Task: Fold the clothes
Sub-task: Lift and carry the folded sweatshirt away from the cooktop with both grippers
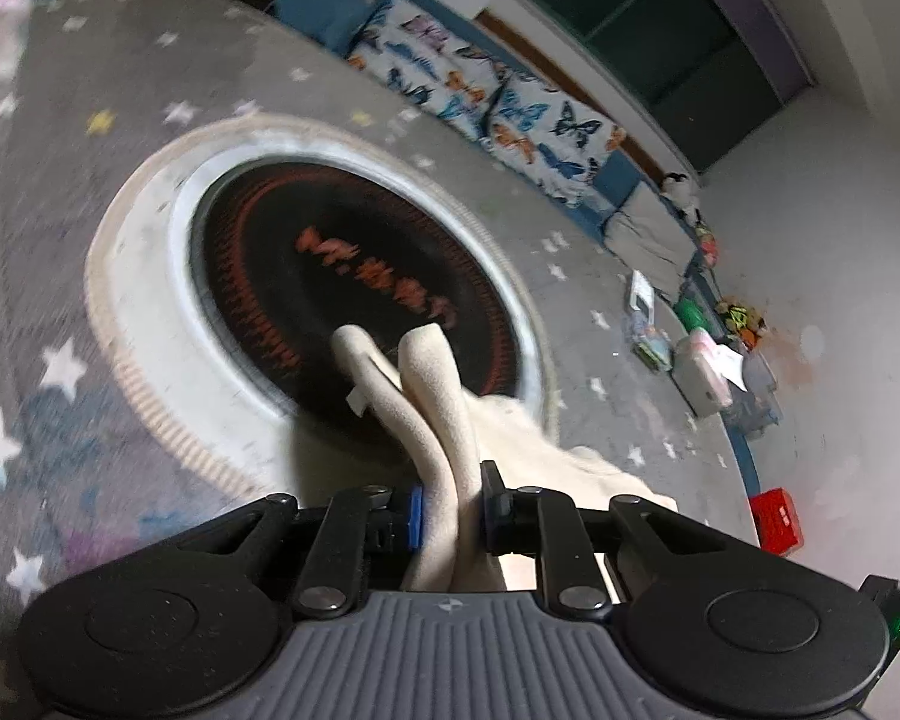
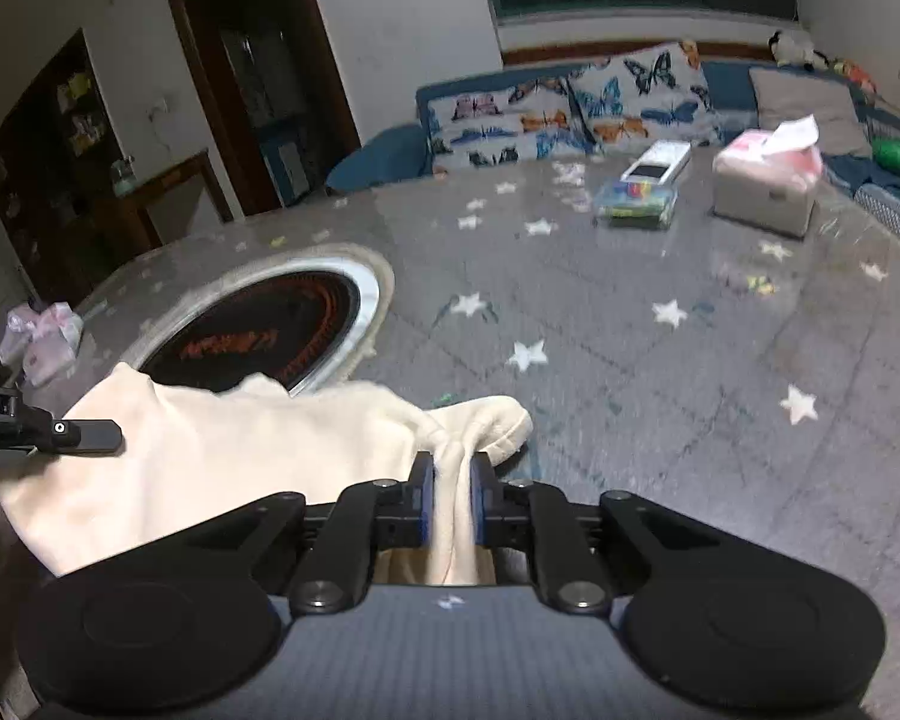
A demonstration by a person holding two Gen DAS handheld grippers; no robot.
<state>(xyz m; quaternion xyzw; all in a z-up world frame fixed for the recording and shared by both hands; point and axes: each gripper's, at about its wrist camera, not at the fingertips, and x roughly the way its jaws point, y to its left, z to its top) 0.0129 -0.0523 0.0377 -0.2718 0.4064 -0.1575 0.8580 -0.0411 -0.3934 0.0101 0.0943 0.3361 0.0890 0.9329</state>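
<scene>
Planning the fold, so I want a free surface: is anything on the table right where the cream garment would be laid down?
Partly. The round burner lies just beyond the cream garment; both tongs grip the cloth. To the right, the starred tablecloth looks bare.

A tissue box (image 2: pixel 765 189) and what looks like a crayon box (image 2: pixel 633 204) sit near the butterfly cushions (image 2: pixel 570 114).

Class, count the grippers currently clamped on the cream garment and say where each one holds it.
2. The left gripper pinches a bunched fold of the cream garment over the round burner; the right gripper pinches the opposite end above the star-patterned table.
</scene>
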